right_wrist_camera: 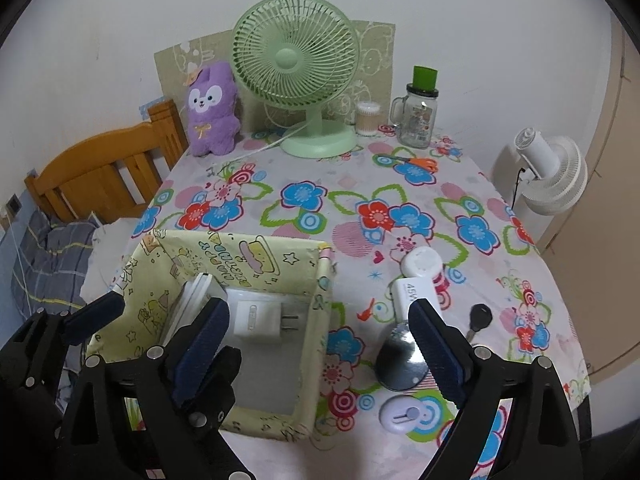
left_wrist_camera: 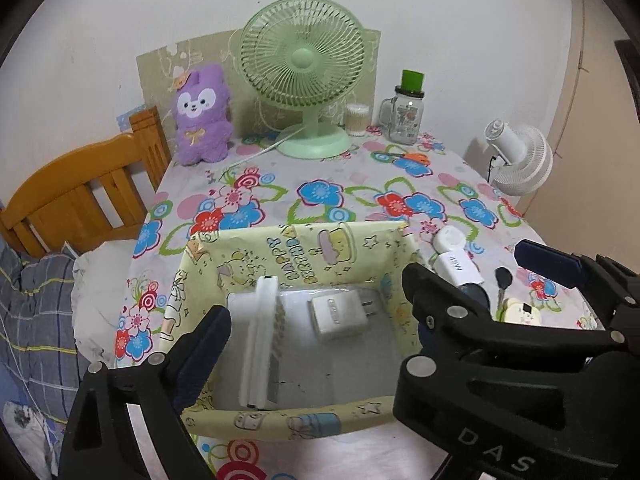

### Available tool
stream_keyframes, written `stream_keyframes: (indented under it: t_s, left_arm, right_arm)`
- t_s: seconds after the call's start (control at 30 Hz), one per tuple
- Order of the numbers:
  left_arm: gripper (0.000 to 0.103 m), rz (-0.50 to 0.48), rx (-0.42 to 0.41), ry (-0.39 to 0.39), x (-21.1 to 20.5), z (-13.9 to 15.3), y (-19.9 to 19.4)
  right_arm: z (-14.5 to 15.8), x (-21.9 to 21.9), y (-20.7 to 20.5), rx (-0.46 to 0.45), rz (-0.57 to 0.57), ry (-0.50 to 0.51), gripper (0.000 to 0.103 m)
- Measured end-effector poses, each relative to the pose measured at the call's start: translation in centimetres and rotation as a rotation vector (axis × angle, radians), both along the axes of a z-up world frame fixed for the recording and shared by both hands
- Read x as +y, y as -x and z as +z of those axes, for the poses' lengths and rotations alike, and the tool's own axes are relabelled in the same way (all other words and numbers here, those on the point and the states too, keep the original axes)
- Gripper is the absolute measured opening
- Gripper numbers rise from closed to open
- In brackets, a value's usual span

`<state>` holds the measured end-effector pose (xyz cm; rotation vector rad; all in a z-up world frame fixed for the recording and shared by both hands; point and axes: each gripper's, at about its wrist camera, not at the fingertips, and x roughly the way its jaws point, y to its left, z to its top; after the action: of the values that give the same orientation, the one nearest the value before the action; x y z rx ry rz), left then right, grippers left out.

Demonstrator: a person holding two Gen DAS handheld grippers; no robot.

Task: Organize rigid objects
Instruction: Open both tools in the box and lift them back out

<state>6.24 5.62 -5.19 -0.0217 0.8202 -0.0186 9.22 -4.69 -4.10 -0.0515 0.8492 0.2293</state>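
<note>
- Grippers: left gripper [left_wrist_camera: 316,320] and right gripper [right_wrist_camera: 320,340] both spread wide, nothing held.
- Next pick, likely: 45W charger [right_wrist_camera: 409,295] beside box [right_wrist_camera: 325,276].
- Centre pads on flat sides, lift clear of rim, drop beside white adapter [right_wrist_camera: 258,316].

Printed in outlined letters on the inner wall of the pale yellow cartoon-patterned fabric box [left_wrist_camera: 304,252]: "HAPPY BIRTHDAY". Marked on the side of the white rectangular plug-in charger [right_wrist_camera: 410,294] lying on the flowered tablecloth: "45W". Embossed on the black plastic gripper body [left_wrist_camera: 496,452] at the lower right edge: "DAS", cut off by the frame.
</note>
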Motion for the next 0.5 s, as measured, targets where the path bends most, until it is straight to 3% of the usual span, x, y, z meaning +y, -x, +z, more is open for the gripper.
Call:
stream_keyframes:
  t_s: [0.5]
  left_arm:
    - [0.096, -0.042, -0.042, -0.007, -3.9, 1.2, 1.3]
  right_arm:
    - [1.2, -3.8, 1.3, -0.025, -0.026, -0.008, 0.094]
